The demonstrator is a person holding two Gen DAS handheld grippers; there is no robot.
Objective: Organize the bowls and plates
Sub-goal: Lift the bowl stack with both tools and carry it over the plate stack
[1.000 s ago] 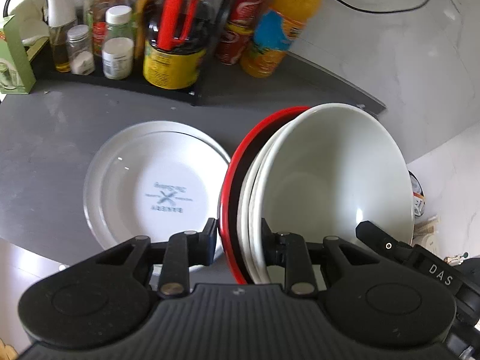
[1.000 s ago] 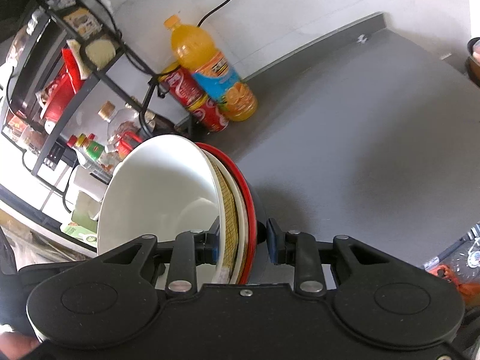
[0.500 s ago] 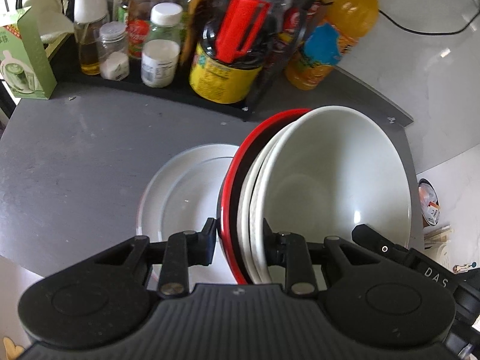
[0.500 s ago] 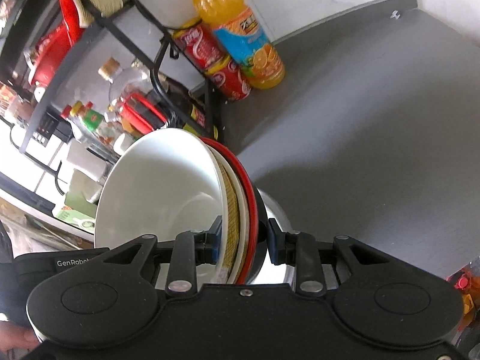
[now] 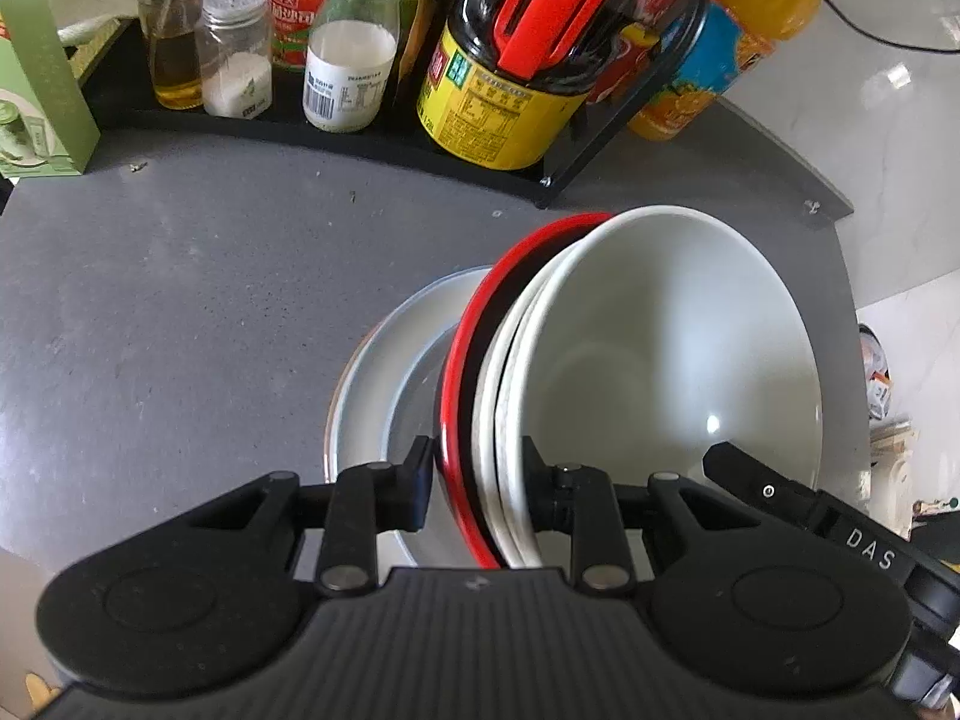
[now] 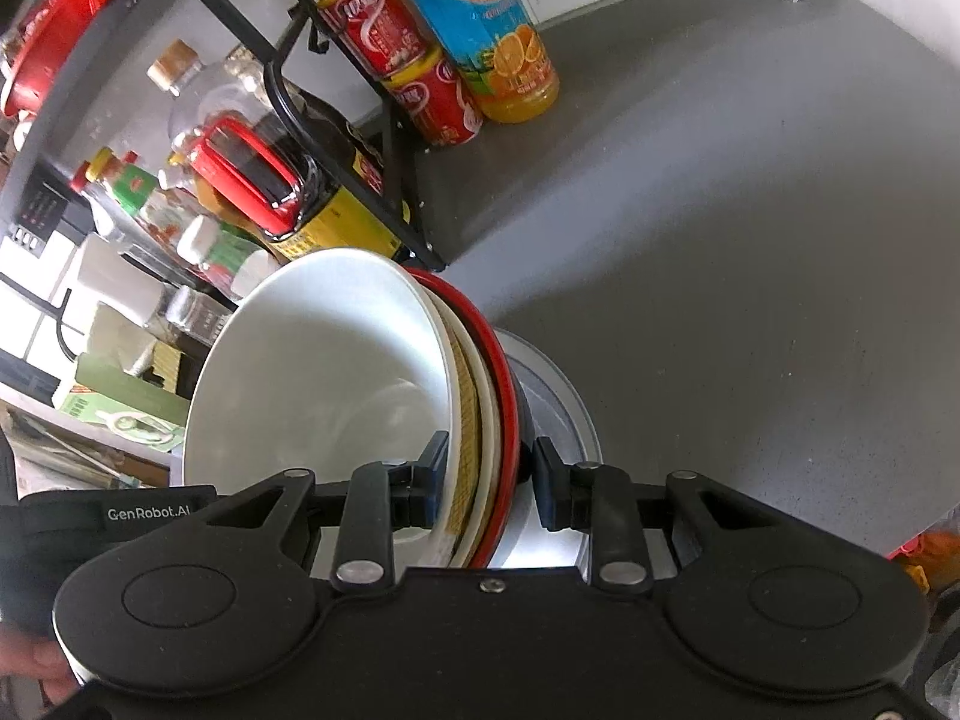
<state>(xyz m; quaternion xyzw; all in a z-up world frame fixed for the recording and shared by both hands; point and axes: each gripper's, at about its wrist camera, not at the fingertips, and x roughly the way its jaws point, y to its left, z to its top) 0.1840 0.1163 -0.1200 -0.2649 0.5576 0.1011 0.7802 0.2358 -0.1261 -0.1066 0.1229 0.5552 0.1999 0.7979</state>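
We see both views bright and sharp, lit by daylight. A small glare spot sits inside the white bowl just beyond the fingers, and the marble wall far ahead of them is washed out. The bowl stack throws a soft shadow on the grey counter beyond the fingers. Fisheye bending curves the edges.

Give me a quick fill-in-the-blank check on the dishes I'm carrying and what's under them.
1. Both the left gripper and the right gripper are shut on the rim of the same ____ of nested dishes.
2. The outermost dish in that stack has a ____ rim.
3. The innermost bowl is ____ inside.
4. Below the stack, a white ____ lies flat on the grey counter.

Missing words: stack; red; white; plate
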